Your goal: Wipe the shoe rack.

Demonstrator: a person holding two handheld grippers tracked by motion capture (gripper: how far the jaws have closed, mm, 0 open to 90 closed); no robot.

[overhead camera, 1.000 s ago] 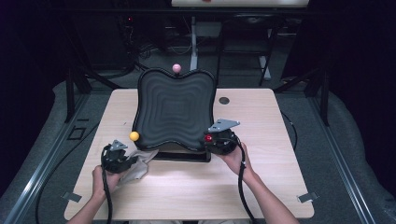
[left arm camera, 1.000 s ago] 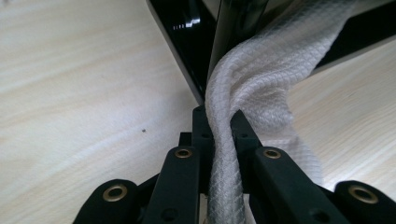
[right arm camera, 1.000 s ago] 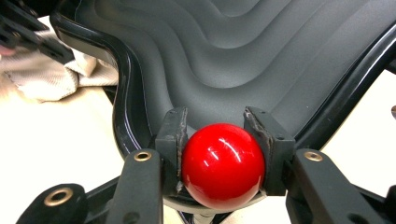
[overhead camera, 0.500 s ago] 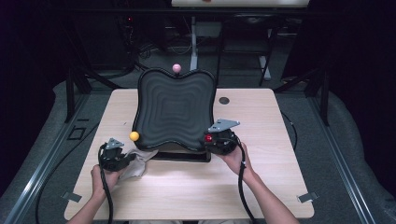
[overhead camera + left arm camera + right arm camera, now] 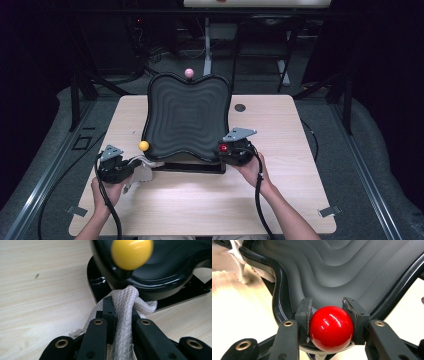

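Your left gripper (image 5: 131,165) has lifted a little off the table (image 5: 210,210) since a second ago, taking the cloth (image 5: 125,312) up with it, while your right gripper (image 5: 226,149) has stayed put. The left jaws are pressed together on the cloth, pinching a fold of it just below the tray's (image 5: 187,117) near left corner, under the yellow knob (image 5: 131,253). The right jaws clamp the red knob (image 5: 331,327) at the tray's near right corner, pads on either side of it; a pink knob (image 5: 189,73) sits at the far edge.

Bunched white cloth (image 5: 125,307); glossy red knob (image 5: 331,327)
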